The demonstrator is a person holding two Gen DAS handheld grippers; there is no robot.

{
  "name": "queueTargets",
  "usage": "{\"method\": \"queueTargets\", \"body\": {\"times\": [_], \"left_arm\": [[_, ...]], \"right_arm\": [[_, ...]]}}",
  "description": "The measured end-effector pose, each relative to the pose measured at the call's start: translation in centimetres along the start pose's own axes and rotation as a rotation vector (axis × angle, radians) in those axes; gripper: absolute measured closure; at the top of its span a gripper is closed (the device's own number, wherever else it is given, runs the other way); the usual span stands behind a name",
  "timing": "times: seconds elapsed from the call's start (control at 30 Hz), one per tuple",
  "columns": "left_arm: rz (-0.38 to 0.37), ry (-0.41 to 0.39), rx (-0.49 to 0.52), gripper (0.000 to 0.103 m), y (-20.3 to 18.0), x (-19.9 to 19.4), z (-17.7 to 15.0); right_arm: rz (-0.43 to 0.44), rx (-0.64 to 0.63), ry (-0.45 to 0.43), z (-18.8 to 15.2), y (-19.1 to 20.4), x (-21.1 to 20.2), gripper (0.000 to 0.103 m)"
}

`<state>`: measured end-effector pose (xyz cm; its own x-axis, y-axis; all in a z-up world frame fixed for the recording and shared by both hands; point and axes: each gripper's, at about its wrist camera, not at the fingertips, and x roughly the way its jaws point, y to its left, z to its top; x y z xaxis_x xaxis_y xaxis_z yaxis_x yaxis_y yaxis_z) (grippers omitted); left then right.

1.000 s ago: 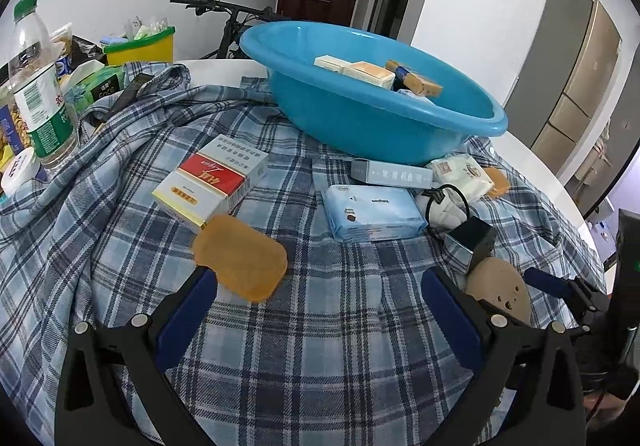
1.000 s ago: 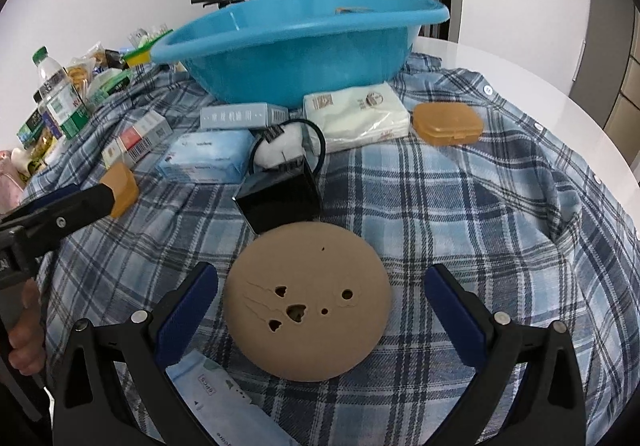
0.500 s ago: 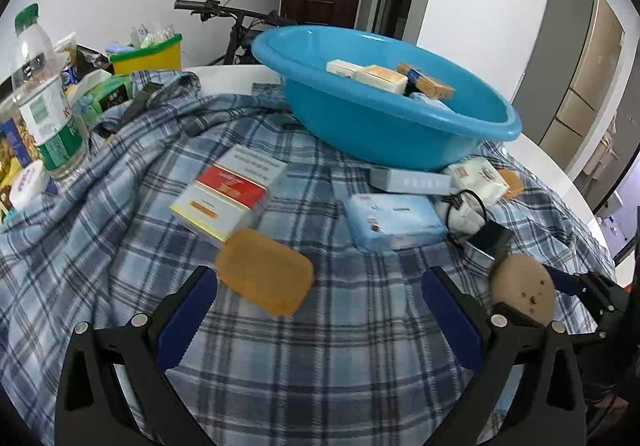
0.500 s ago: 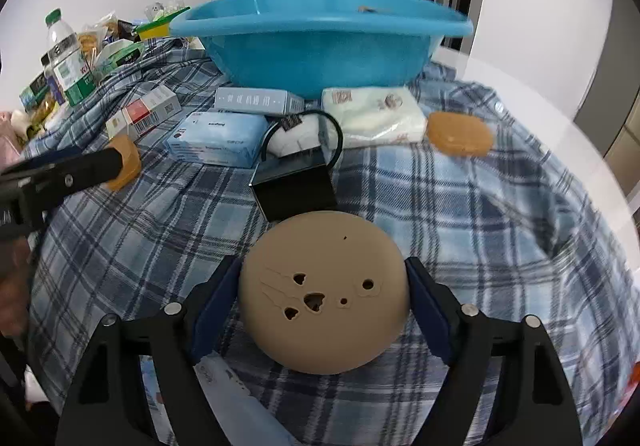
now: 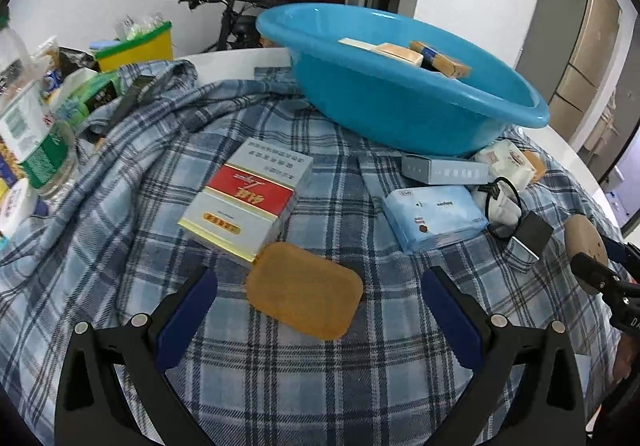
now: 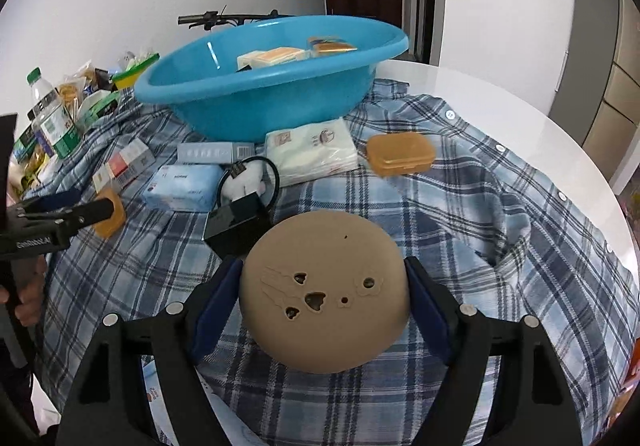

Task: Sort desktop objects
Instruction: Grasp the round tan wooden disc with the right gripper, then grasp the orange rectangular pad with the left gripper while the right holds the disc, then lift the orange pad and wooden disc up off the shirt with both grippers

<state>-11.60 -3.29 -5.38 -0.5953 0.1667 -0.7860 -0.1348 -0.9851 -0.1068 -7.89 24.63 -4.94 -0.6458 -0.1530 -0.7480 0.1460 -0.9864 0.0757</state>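
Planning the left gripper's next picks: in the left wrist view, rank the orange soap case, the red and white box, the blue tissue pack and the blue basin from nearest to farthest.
1. Orange soap case, between the open fingers of the left gripper.
2. Red and white box, just behind, left.
3. Blue tissue pack, right.
4. Blue basin, at the back.
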Motion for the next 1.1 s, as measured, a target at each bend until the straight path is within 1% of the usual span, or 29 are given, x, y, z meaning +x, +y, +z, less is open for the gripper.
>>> {"method": "queueTargets", "body": {"times": [0.13,0.2,0.27,0.3,0.33,0.37,0.43,0.53,0.67,0.77,0.8,0.87,0.9,0.93,1.0,1.1], "left_arm": [[0.018,-0.018,0.020,0.000,0.0,0.2,0.1],[-0.002,-0.019,0.022,0.001,0.1,0.2,0.1],[-0.018,-0.020,0.027,0.015,0.0,0.2,0.1],[-0.016,-0.012,0.036,0.029,-0.1,0.3,0.1],[-0.009,-0.006,0.050,0.041,-0.3,0.3,0.0],[-0.011,-0.008,0.056,0.042,-0.4,0.2,-0.1],[-0.015,-0.015,0.062,0.055,-0.6,-0.1,-0.3],[-0.026,-0.003,0.060,0.061,-0.8,-0.6,-0.8],[-0.036,0.009,0.062,0.061,-1.2,-1.3,-1.5],[-0.074,0.029,0.062,0.060,-1.5,-1.8,-2.1],[-0.079,0.033,0.065,0.058,-1.6,-1.9,-2.3],[-0.085,0.037,0.081,0.038,-2.0,-2.2,-2.5],[-0.084,0.027,0.091,0.020,-2.1,-2.3,-2.6],[-0.077,0.010,0.101,0.014,-2.3,-2.4,-2.6],[-0.056,-0.003,0.110,0.014,-2.4,-2.4,-2.5],[-0.054,0.014,0.097,0.014,-2.5,-1.8,-1.9]], "right_arm": [[0.005,0.006,0.002,0.0,-0.1,-0.1,0.024],[0.007,0.005,0.003,-0.1,-0.1,-0.1,0.024],[0.007,0.006,0.003,-0.1,-0.1,-0.1,0.024],[0.008,0.008,0.003,-0.1,-0.1,-0.1,0.024],[0.009,0.010,0.004,-0.1,-0.1,-0.1,0.024],[0.010,0.012,0.005,-0.1,-0.2,-0.1,0.024],[0.013,0.014,0.009,-0.2,-0.2,-0.1,0.024],[0.015,0.015,0.011,-0.3,-0.4,-0.1,0.024],[0.019,0.020,0.012,-0.4,-0.5,0.0,0.024],[0.020,0.020,0.012,-0.3,-0.6,0.0,0.024],[0.021,0.021,0.011,-0.4,-0.6,-0.1,0.024],[0.022,0.021,0.012,-0.4,-0.6,-0.1,0.024],[0.022,0.022,0.012,-0.4,-0.6,-0.1,0.024],[0.024,0.022,0.014,-0.4,-0.6,-0.1,0.024],[0.026,0.021,0.017,-0.5,-0.5,-0.1,0.024],[0.026,0.021,0.019,-0.5,-0.4,-0.1,0.024]]}}
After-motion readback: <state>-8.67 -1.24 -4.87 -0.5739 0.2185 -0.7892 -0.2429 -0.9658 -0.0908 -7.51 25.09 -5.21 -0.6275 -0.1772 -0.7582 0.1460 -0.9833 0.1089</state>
